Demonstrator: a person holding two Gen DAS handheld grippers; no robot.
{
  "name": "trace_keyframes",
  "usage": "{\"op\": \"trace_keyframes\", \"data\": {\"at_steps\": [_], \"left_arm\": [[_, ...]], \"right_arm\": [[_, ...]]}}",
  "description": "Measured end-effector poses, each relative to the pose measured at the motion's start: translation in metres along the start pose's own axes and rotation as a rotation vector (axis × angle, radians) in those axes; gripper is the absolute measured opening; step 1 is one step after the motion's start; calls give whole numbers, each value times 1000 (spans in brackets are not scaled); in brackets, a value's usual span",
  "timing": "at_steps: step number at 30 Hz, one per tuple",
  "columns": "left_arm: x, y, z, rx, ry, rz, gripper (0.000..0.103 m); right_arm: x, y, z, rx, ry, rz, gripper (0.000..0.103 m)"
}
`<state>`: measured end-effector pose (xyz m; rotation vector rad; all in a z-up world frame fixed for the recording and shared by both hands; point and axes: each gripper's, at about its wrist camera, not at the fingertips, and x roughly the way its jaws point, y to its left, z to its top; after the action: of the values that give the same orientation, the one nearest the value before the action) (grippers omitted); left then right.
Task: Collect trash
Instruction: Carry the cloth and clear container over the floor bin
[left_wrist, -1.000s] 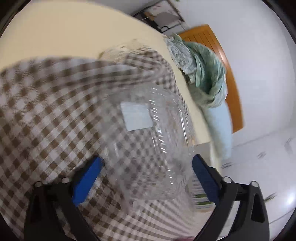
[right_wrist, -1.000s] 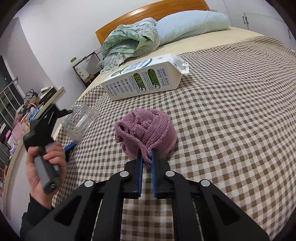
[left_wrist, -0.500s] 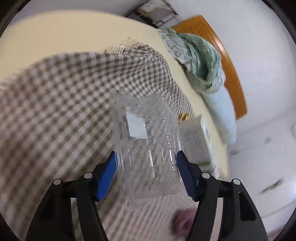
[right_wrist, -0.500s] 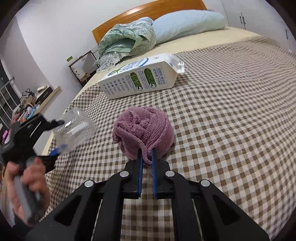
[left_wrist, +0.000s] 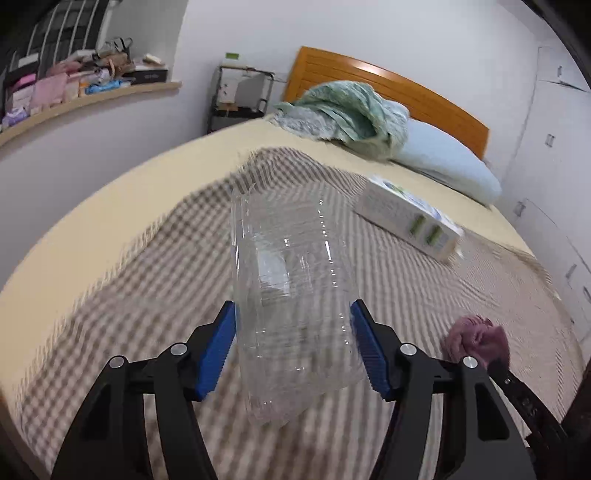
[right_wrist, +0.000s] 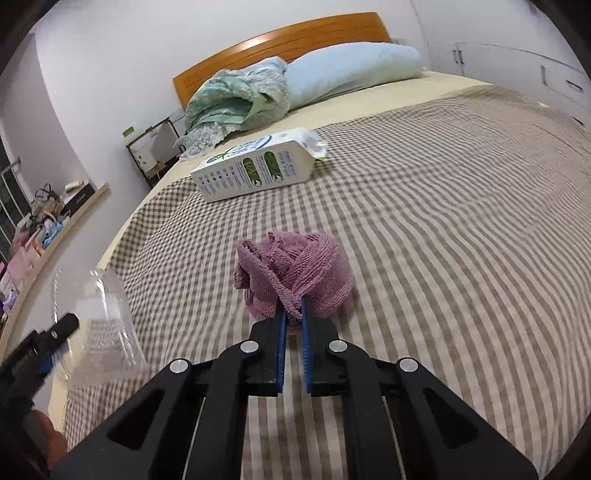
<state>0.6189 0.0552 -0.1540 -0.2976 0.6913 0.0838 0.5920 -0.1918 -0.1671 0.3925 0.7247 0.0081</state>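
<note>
My left gripper (left_wrist: 293, 325) is shut on a clear plastic container (left_wrist: 291, 291) and holds it above the checked bedspread (left_wrist: 147, 295); it also shows at the lower left of the right wrist view (right_wrist: 96, 321). My right gripper (right_wrist: 293, 314) is shut on a crumpled purple cloth (right_wrist: 295, 273), which also shows in the left wrist view (left_wrist: 476, 338) at the right. A white and green milk carton (right_wrist: 258, 166) lies on its side further up the bed, also in the left wrist view (left_wrist: 410, 218).
A green blanket (right_wrist: 236, 99) and a blue pillow (right_wrist: 351, 70) lie by the wooden headboard (right_wrist: 280, 40). A black bedside rack (left_wrist: 240, 96) stands at the bed's far corner. A cluttered shelf (left_wrist: 74, 92) runs along the left wall. White cupboards (left_wrist: 554, 147) stand on the right.
My left gripper closed on the clear container, lifted it off the bedspread and swung to face the headboard. My right gripper kept its hold on the purple cloth and raised it slightly.
</note>
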Motion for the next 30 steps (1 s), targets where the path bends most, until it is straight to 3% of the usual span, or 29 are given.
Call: {"op": "trace_keyframes", "data": {"at_steps": [5, 11, 14, 18, 20, 23, 25, 30], "left_arm": [[-39, -8, -29, 28, 1, -53, 60], [-103, -35, -56, 141, -109, -94, 61], [-132, -50, -76, 191, -130, -140, 60], [-160, -79, -105, 223, -83, -243, 60], [-177, -96, -119, 236, -68, -301, 60], [-197, -130, -144, 269, -7, -403, 60], [-207, -162, -170, 322, 44, -468, 61], [-219, -229, -236, 487, 115, -514, 61]], "right_arm": [[-52, -2, -49, 14, -4, -18, 7], [-126, -33, -77, 64, -28, 11, 7], [-170, -63, -74, -11, -75, -80, 7], [-237, -146, -78, -74, -82, -253, 7], [-255, -182, -90, -85, -48, -322, 7], [-273, -255, -139, -51, 78, -417, 7], [-275, -296, -176, 29, 160, -433, 7], [-251, -382, -270, 256, 326, -446, 7]]}}
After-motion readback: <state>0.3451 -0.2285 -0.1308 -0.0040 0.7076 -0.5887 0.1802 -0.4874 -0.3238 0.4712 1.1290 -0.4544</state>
